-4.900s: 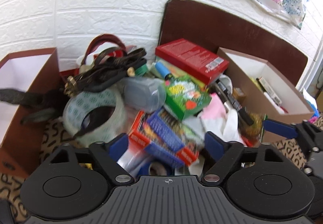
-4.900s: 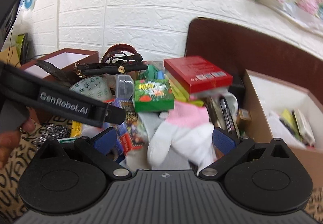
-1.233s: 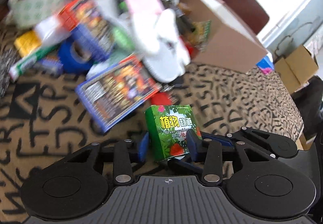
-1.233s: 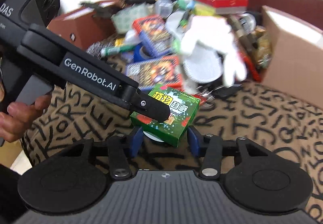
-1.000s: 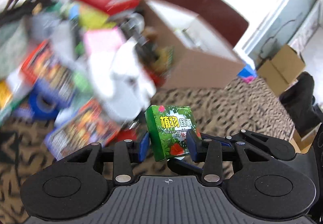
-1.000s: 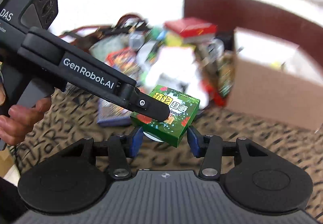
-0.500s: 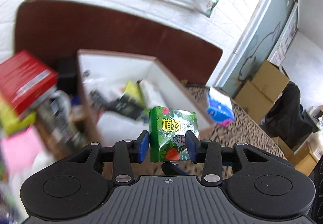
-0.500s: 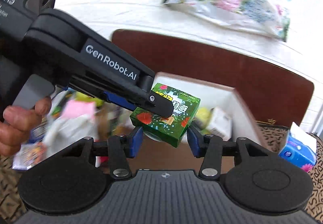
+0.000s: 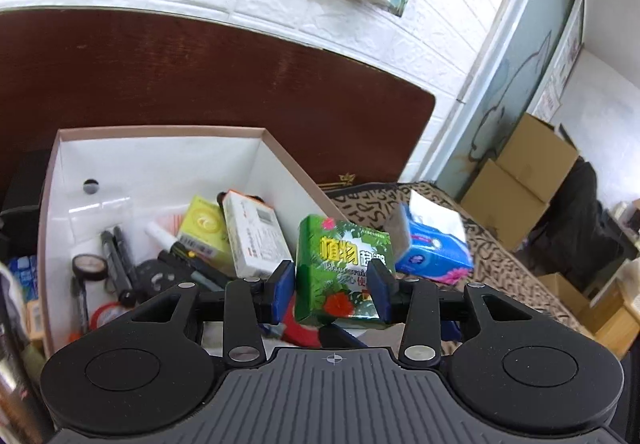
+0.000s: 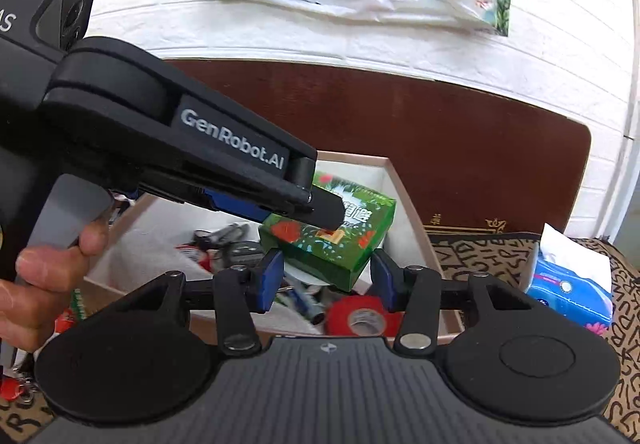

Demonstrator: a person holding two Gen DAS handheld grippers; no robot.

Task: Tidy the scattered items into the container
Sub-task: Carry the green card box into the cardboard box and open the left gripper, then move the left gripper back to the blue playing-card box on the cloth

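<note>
My left gripper (image 9: 331, 288) is shut on a green carton (image 9: 342, 270) with yellow Chinese letters and red flowers. It holds the carton above the front right part of the open cardboard box (image 9: 160, 155). The box holds markers, tape rolls and small packets. In the right wrist view the same carton (image 10: 328, 236) hangs over the box (image 10: 408, 211), pinched by the left gripper's black finger (image 10: 324, 209). My right gripper (image 10: 327, 280) sits just under the carton. Its blue pads stand apart on either side of the carton with small gaps, so it is open.
A blue tissue pack (image 9: 434, 250) lies on the patterned cloth right of the box, also in the right wrist view (image 10: 572, 284). A dark brown headboard (image 9: 200, 75) stands behind the box. A red tape roll (image 10: 362, 318) lies in the box. Cardboard cartons (image 9: 520, 179) stand at far right.
Both grippers carried the green carton from the pile over to the box. The right gripper's pads, earlier pressed on the carton, have spread apart. The carton sits lower over the box.
</note>
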